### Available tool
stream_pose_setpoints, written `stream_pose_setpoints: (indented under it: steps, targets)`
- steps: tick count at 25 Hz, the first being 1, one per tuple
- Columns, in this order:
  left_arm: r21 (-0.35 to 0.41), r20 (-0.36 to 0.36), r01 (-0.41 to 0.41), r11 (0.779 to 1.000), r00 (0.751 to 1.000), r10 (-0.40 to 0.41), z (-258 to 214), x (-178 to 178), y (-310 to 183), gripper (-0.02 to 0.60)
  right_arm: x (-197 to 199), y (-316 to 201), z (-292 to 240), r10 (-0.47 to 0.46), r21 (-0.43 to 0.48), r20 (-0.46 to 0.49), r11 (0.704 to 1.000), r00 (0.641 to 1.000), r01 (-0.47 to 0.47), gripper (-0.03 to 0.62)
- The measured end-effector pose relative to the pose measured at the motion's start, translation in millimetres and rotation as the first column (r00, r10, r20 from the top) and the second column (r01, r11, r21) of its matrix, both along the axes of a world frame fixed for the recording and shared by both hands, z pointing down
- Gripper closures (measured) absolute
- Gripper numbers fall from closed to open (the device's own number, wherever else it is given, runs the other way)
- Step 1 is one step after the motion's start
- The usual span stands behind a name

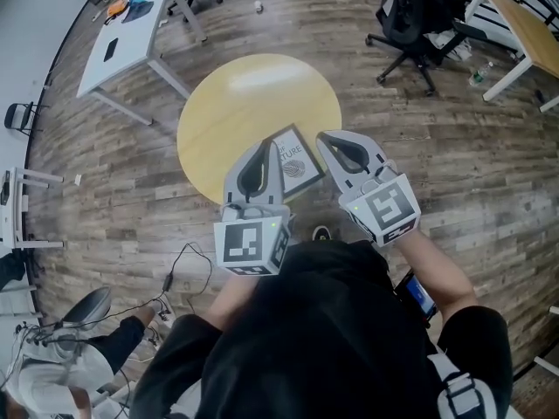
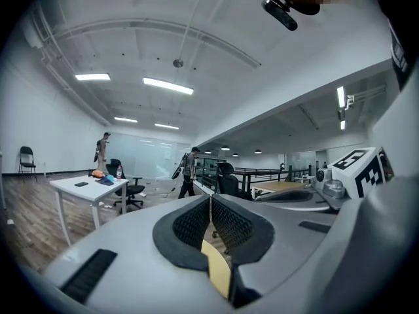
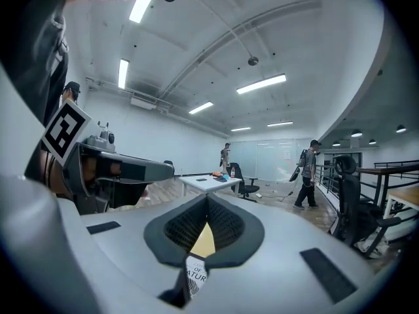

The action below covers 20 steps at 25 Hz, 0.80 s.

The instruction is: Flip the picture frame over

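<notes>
Left gripper (image 1: 266, 144), right gripper (image 1: 328, 136) hover side by side above round yellow wooden table (image 1: 244, 94). Dark-edged picture frame with printed white face (image 1: 295, 162) lies flat near table edge, print up, between gripper tips.
Left gripper view: jaws clenched together, empty.
Right gripper view: jaws clenched together, empty; frame print visible below.

You are looking down on a round yellow table (image 1: 229, 103) standing on a wood-plank floor (image 1: 454, 173). Up left, a white desk (image 1: 118, 64) is carrying a flat black item (image 1: 111, 49) and some small orange and blue things. A black office chair (image 1: 415, 20) is sitting beside a wooden desk (image 1: 524, 24), with a bottle (image 1: 478, 75) on the floor nearby. Cables (image 1: 179, 273) are trailing lower left. A person (image 3: 306, 174) is walking in the distance.
</notes>
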<state>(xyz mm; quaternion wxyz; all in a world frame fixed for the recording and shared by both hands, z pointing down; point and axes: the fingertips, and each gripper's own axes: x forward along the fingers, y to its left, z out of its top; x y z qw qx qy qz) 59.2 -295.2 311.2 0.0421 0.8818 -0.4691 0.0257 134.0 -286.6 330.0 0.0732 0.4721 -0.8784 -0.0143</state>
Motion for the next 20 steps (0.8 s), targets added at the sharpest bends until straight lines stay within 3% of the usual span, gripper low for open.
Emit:
stream_pose_setpoints:
  steps: [20]
  targets:
    - [0.022,-0.002,0.003,1.000,1.000,-0.003,-13,14,-27,0.552,-1,-30,-7,-0.042,0.019,-0.031,0.999,0.999,0.043,0.576]
